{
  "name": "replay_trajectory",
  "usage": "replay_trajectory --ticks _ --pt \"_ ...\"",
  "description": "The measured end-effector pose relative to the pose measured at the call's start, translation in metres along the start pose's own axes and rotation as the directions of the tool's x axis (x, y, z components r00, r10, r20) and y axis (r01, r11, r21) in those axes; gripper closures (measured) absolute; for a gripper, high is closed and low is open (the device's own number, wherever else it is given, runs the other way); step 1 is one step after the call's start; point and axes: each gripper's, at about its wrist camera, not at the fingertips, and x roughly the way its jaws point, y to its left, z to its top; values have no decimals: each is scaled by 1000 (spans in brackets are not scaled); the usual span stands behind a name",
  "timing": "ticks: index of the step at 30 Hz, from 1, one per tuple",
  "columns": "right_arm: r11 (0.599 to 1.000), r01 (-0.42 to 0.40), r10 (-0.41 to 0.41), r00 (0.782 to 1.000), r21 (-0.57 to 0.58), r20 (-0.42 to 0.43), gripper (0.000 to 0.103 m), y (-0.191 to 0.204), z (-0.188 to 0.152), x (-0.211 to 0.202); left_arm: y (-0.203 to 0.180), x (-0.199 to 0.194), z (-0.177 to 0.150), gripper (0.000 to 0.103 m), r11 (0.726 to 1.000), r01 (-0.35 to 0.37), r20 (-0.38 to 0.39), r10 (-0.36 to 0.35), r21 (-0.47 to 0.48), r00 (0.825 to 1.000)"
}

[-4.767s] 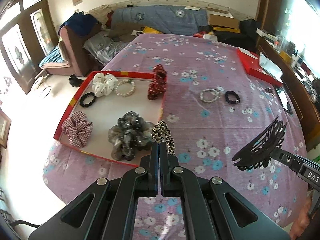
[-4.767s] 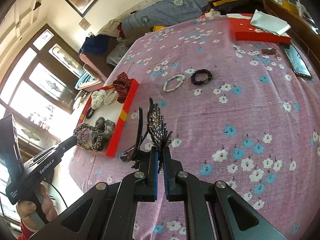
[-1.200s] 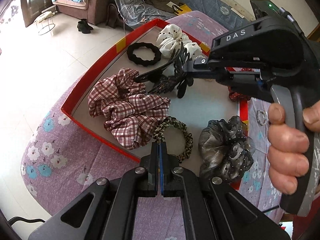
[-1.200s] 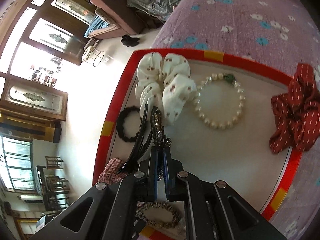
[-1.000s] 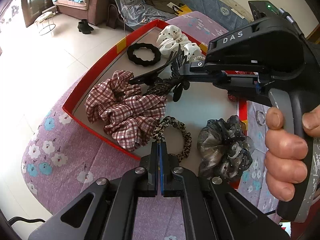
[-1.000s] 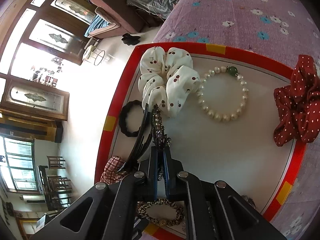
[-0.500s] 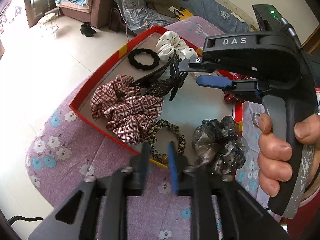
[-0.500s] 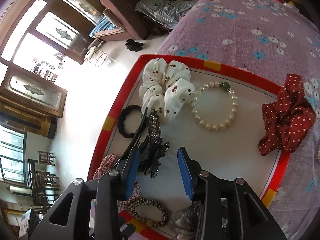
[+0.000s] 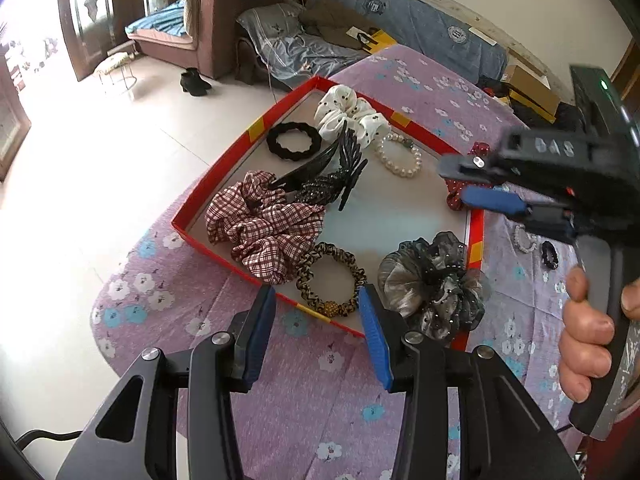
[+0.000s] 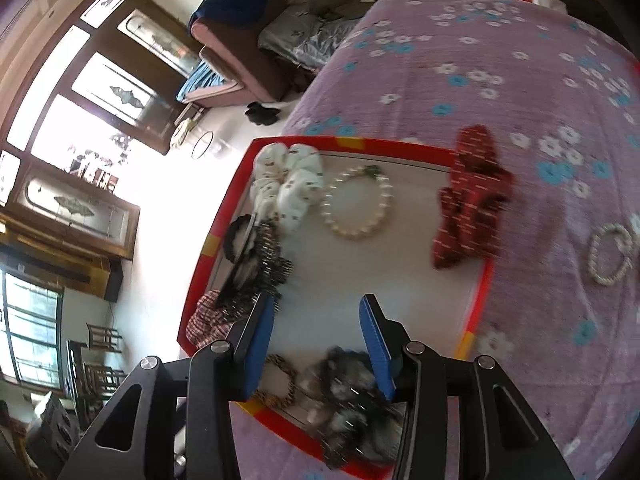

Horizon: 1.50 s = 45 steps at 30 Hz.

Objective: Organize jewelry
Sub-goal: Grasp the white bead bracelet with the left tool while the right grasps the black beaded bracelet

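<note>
A red-rimmed tray (image 9: 218,168) holds the accessories. The leopard-print hair tie (image 9: 331,279) lies at its near edge, just ahead of my open, empty left gripper (image 9: 318,312). The black claw clip (image 9: 328,170) rests on the plaid scrunchie (image 9: 264,226), and shows blurred in the right wrist view (image 10: 260,262). My right gripper (image 10: 318,322) is open and empty above the tray (image 10: 218,220); it also shows at the right of the left wrist view (image 9: 476,180). A white bead bracelet (image 10: 610,254) and a black hair tie (image 9: 550,254) lie on the purple floral cloth (image 9: 420,92).
The tray also holds a white scrunchie (image 9: 348,114), a black hair tie (image 9: 294,142), a pearl bracelet (image 9: 400,154), a grey organza scrunchie (image 9: 436,284) and a red dotted scrunchie (image 10: 470,202) on its rim. The table edge and floor (image 9: 100,152) lie left.
Both grippers have opened wide and drawn back. The left let go of the leopard hair tie, the right let go of the claw clip; both items now lie in the tray.
</note>
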Motion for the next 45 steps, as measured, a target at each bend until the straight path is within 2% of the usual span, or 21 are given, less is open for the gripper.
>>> replay_trajectory --ticks 6,15,21,27,31,38,45 --pt "999 -1 0 999 36 43 54 -29 -18 -38 -18 -16 -4 61 999 -40 39 39 27 998" --pt "993 33 -48 991 115 126 54 -92 -49 -105 -62 -38 -13 61 995 -50 92 42 81 995" --pt "974 107 -143 974 201 174 53 -156 -84 -158 -101 -48 -16 61 989 -27 122 10 145 993" --pt "931 192 -256 949 311 182 54 -229 -119 -195 -146 -50 -16 60 973 2 142 -36 230 989" --pt "913 209 -286 941 351 182 54 -259 -132 -205 -186 -37 -11 60 948 37 114 -77 315 990" --pt "916 225 -299 935 333 192 54 -267 -122 -193 -251 9 14 60 918 81 48 -107 388 993" --pt "920 257 -320 929 297 188 54 -267 -91 -168 -273 79 36 60 927 105 -38 -98 359 994"
